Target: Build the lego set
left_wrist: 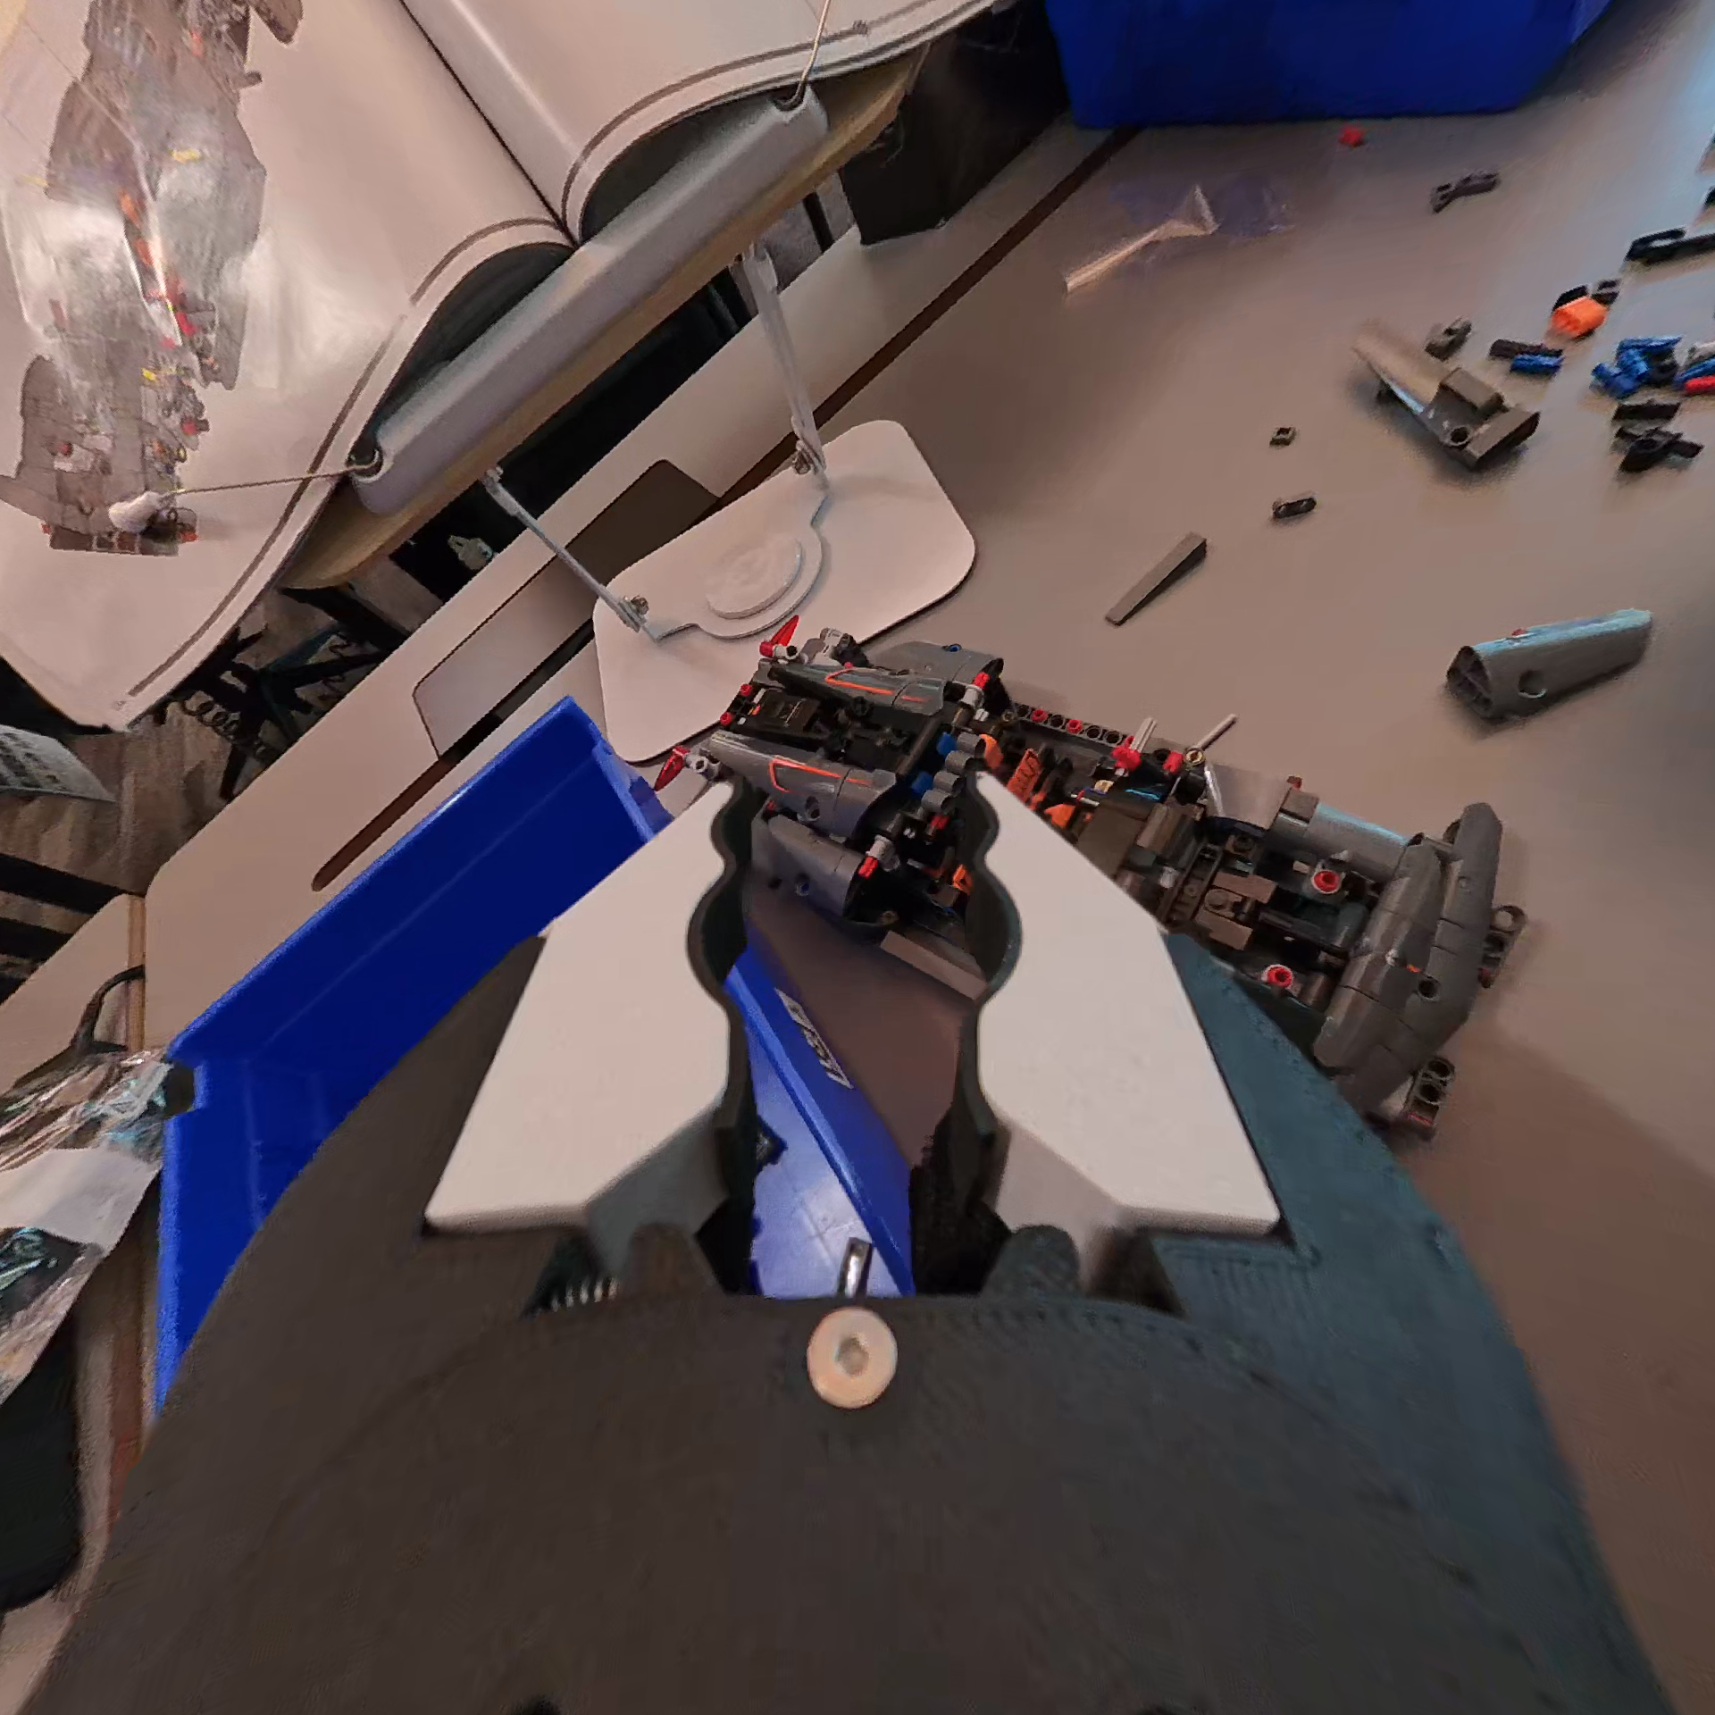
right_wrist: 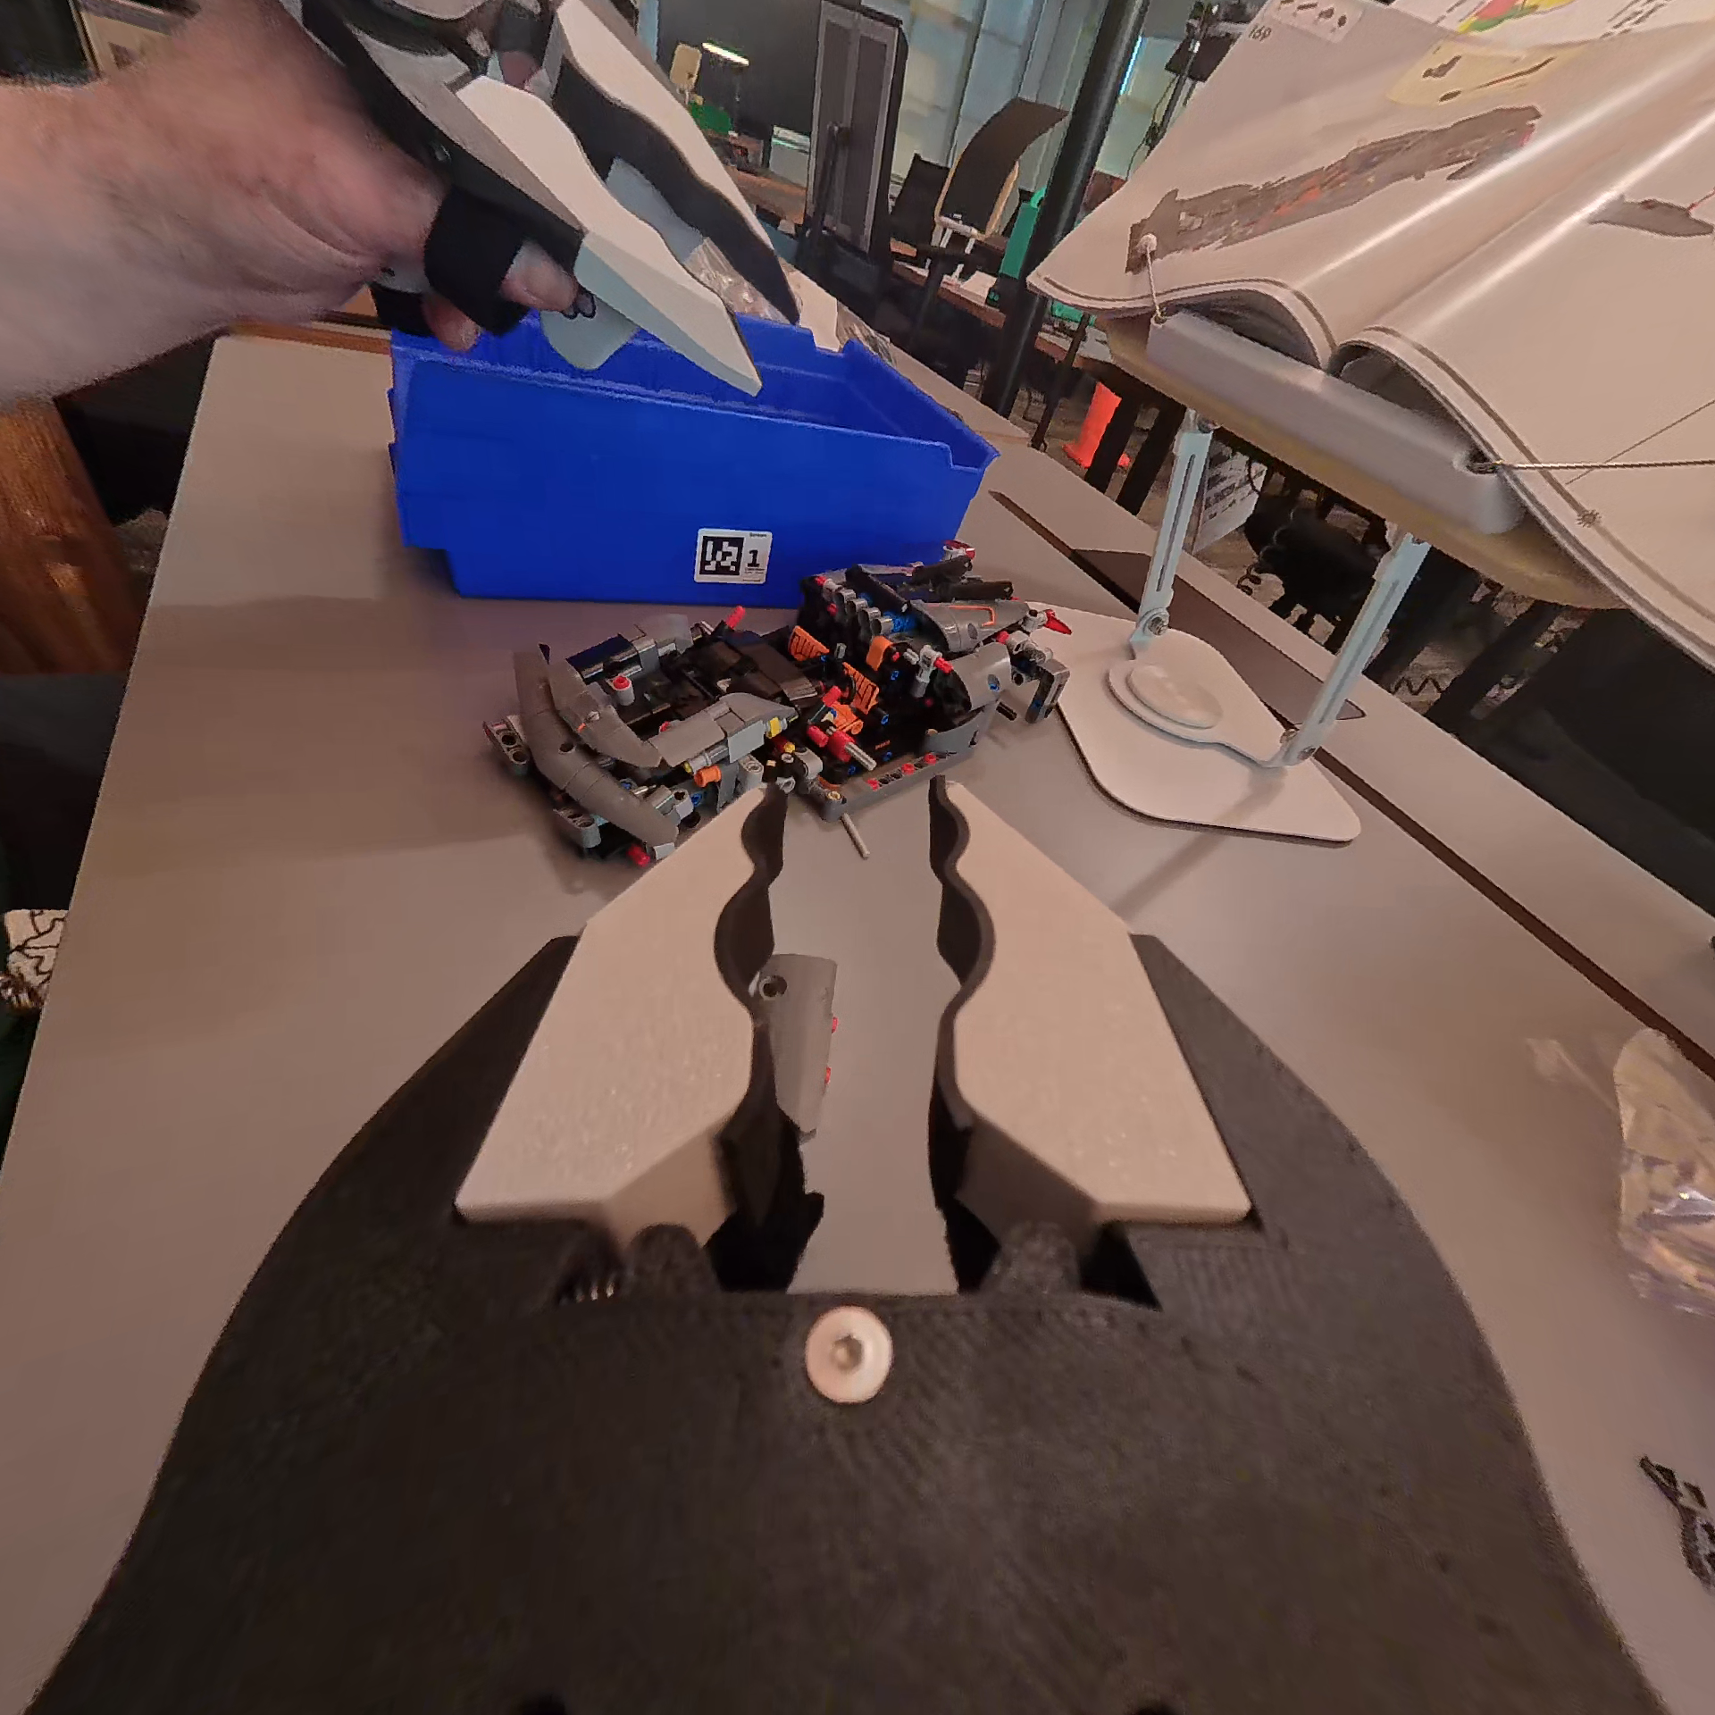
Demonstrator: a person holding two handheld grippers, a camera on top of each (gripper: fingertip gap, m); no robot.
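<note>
Item: partly built lego model (right_wrist: 770, 705), dark grey with orange, red and blue fittings, lying on the grey table (right_wrist: 278, 835) at mid-frame in the right wrist view, just in front of the blue bin (right_wrist: 594, 483). In the left wrist view the same model (left_wrist: 1067, 835) sits right of centre, beyond the fingertips.

Left gripper (left_wrist: 854, 789): jaws parted, nothing between them, poised above the near end of the model and the bin (left_wrist: 390, 928). It also appears at upper left of the right wrist view (right_wrist: 705, 343), held in a gloved hand (right_wrist: 278, 204) over the bin.

Right gripper (right_wrist: 854, 798): jaws released and apart. A small grey curved piece (right_wrist: 798, 1039) shows in the gap against the left finger; whether it rests on the table or clings to the finger cannot be told.

Loose stock: scattered small parts (left_wrist: 1633, 362) and grey panels (left_wrist: 1550, 659) at right of the left wrist view.

Reference: open instruction book (left_wrist: 278, 278) on a stand (left_wrist: 798, 557), upper left.

Progress, as judged: body core and several outer panels assembled; panels and many small parts remain unfitted, so a good deal of work is left.
</note>
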